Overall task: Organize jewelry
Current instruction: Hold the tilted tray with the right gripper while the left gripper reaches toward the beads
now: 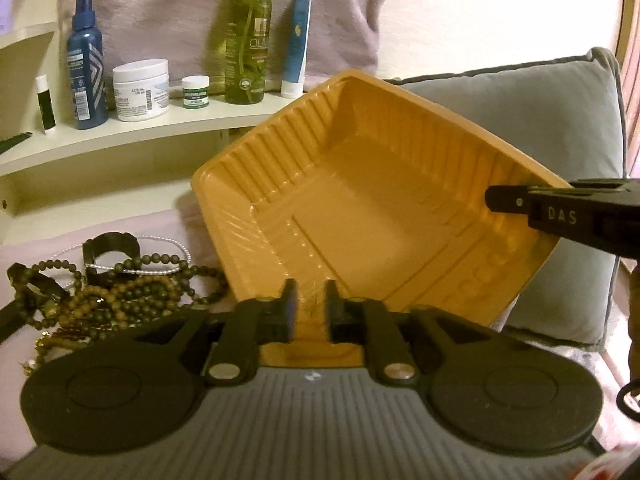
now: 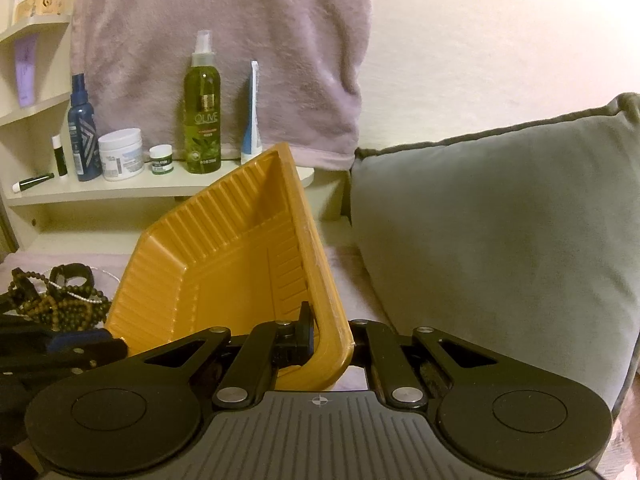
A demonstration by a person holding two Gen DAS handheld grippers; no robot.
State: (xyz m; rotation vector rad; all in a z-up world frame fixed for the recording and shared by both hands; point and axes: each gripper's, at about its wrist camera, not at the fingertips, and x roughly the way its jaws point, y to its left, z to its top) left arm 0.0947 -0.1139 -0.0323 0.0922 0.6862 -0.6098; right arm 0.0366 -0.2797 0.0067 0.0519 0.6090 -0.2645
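An empty orange plastic tray [image 1: 360, 184] is held tilted above the pink bedcover. My right gripper [image 2: 320, 338] is shut on the tray's near right rim [image 2: 320, 280]; in the left wrist view it reaches in from the right [image 1: 500, 200]. My left gripper [image 1: 312, 308] stands at the tray's near rim with a narrow gap between its jaws; whether it pinches the rim I cannot tell. A pile of jewelry [image 1: 112, 280], brown bead strings, a silver chain and a black cuff, lies left of the tray. It also shows in the right wrist view [image 2: 60, 296].
A grey pillow [image 2: 500, 240] lies to the right of the tray. A cream shelf [image 1: 120, 136] behind holds several bottles, jars and tubes, with a green spray bottle [image 1: 248, 48] among them. A pink towel [image 2: 220, 40] hangs on the wall.
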